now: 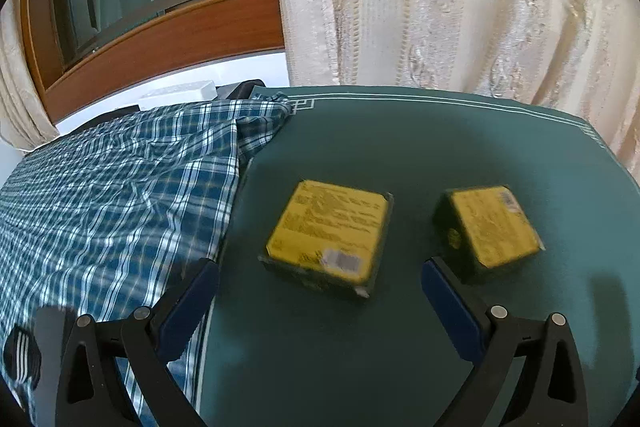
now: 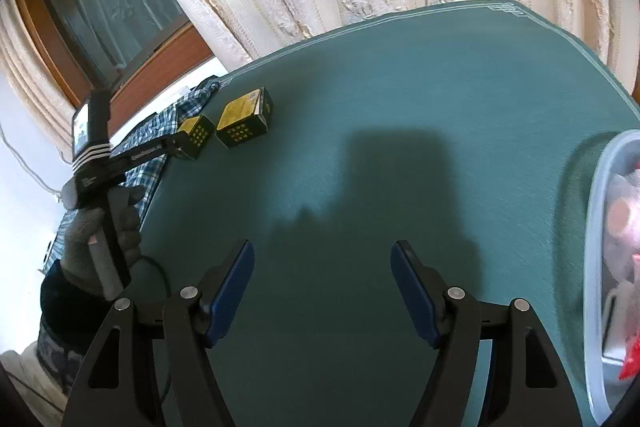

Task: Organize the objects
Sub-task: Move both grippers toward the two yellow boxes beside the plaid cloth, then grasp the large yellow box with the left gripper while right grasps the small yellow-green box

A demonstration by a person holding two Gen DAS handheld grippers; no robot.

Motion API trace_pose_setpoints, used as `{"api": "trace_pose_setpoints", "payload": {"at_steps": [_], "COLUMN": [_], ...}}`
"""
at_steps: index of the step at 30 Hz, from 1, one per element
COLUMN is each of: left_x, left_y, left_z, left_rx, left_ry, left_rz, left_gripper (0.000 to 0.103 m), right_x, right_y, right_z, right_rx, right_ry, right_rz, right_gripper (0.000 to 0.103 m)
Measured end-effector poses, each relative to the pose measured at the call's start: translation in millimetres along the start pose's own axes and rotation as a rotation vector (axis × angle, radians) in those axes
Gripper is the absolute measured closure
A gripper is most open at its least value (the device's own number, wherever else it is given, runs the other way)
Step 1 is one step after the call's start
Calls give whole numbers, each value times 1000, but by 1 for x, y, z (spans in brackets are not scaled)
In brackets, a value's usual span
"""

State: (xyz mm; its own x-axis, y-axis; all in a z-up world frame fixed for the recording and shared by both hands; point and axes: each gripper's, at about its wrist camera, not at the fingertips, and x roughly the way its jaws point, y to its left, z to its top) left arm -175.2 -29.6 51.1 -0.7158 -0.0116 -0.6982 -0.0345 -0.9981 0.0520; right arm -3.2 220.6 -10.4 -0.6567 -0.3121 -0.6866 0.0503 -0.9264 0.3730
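A: Lying where, the boxes?
B: Sitting side by side at centre of the left view: left box (image 1: 326, 233), right box (image 1: 490, 227), both on the green cloth (image 1: 360, 147).
A: Grippers?
B: Left gripper (image 1: 320, 281) standing apart, empty, hovering just below the boxes. Right gripper (image 2: 322, 271) likewise apart, empty, beside the bin (image 2: 596, 227) at right edge.

Two yellow-topped dark boxes (image 1: 326, 235) (image 1: 490, 227), flat, near each other, green tabletop (image 1: 400, 147)
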Motion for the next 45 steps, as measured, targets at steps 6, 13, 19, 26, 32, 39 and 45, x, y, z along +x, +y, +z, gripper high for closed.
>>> {"api": "trace_pose_setpoints", "payload": {"at_steps": [6, 13, 19, 26, 32, 39, 45], "left_x": [18, 33, 37, 30, 15, 6, 8], "left_y": [6, 7, 7, 20, 29, 37, 38], "left_z": [7, 11, 9, 7, 5, 4, 3], "left_rx": [-12, -29, -32, -101, -152, -195, -211], "left_ry": [21, 52, 72, 56, -5, -38, -32], "left_rz": [-25, -35, -29, -73, -53, -47, -54], "left_gripper": [0, 0, 14, 26, 26, 26, 26], "right_x": [15, 37, 60, 89, 110, 140, 162], "right_y": [12, 31, 50, 66, 80, 97, 107], "right_z": [12, 27, 45, 65, 83, 98, 106], "right_rx": [-40, -82, -122, -132, -125, -134, -167], "right_ry": [5, 16, 12, 7, -16, -53, -63], "right_rz": [23, 62, 70, 50, 50, 8, -51], "right_gripper": [31, 31, 29, 25, 22, 21, 15]}}
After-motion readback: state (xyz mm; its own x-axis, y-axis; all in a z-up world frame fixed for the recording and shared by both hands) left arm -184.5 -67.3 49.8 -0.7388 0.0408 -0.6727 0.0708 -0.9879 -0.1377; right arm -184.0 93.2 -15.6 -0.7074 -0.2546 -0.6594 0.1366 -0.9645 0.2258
